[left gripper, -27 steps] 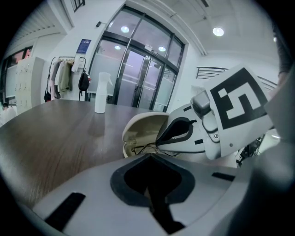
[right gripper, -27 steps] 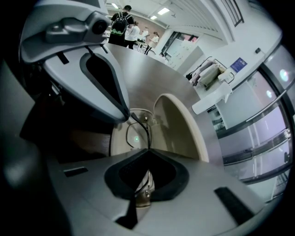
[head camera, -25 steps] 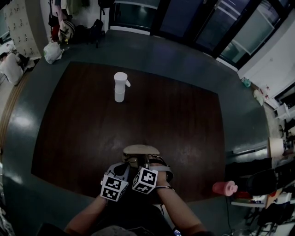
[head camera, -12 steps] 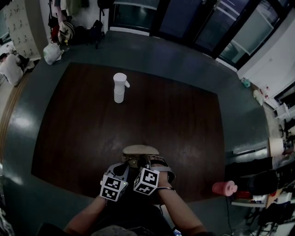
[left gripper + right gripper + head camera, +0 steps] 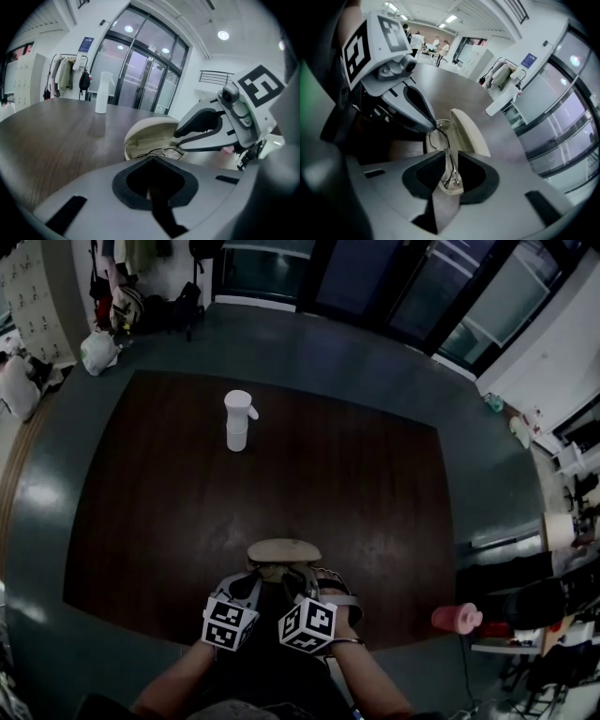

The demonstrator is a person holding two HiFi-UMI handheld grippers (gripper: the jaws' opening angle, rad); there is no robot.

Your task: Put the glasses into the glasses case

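Two grippers sit at the 6 o'clock edge of the table point(image 5: 366, 484), tips at the open glasses case point(image 5: 283, 552). Left gripper point(image 5: 151, 160): jaws together, nothing between them. Right gripper point(image 5: 450, 155): jaws apart, not closed on anything. Seen through their gap, the glasses point(image 5: 439, 139) lie in the case's tray, with the lid raised on the 12 o'clock side. A spray bottle point(image 5: 236, 420) stands well apart, at 11 o'clock from the case.

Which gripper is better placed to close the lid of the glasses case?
Probably the right gripper: its open jaws reach over the glasses case beside the raised lid. The left gripper, shut, sits at the case's rim.
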